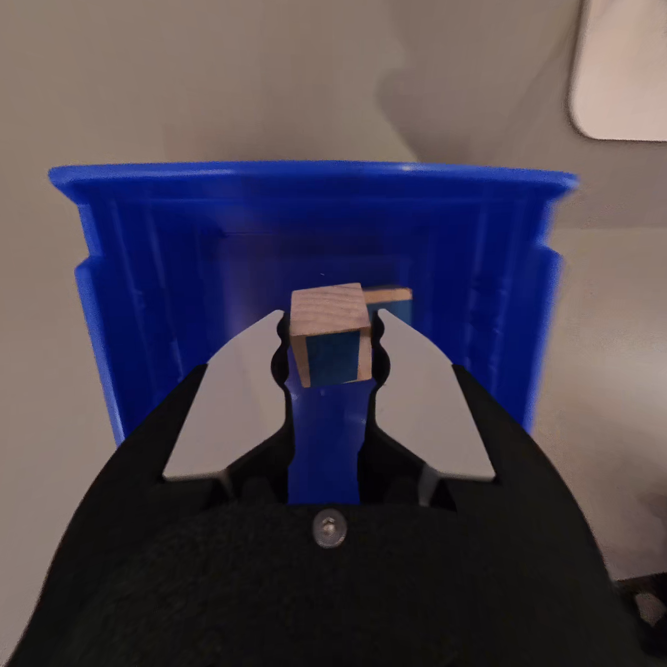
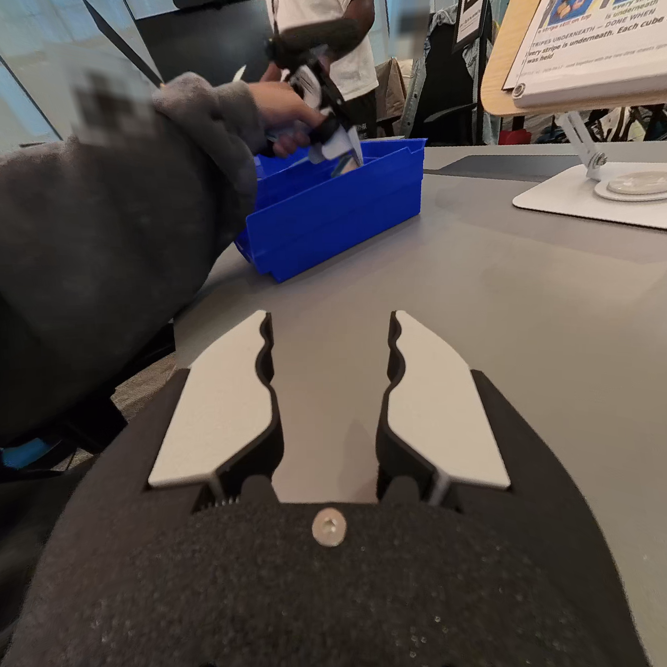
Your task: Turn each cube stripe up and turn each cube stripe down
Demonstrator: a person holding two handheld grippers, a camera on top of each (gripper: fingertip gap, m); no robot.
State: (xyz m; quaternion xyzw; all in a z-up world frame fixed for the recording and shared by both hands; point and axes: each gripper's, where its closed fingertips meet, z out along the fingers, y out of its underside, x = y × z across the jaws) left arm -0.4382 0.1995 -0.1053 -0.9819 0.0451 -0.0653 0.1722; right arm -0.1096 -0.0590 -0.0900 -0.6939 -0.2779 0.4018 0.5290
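Cube (image 1: 330, 337) clamped in left gripper (image 1: 331, 317) over bin (image 1: 144, 288); right gripper (image 2: 330, 317) released

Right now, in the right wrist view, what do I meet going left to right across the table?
Grey sleeve → blue bin → white stand base.

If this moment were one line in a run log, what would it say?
left gripper: shut on cube, over blue bin | second cube: behind it | right gripper: open, empty, over grey table
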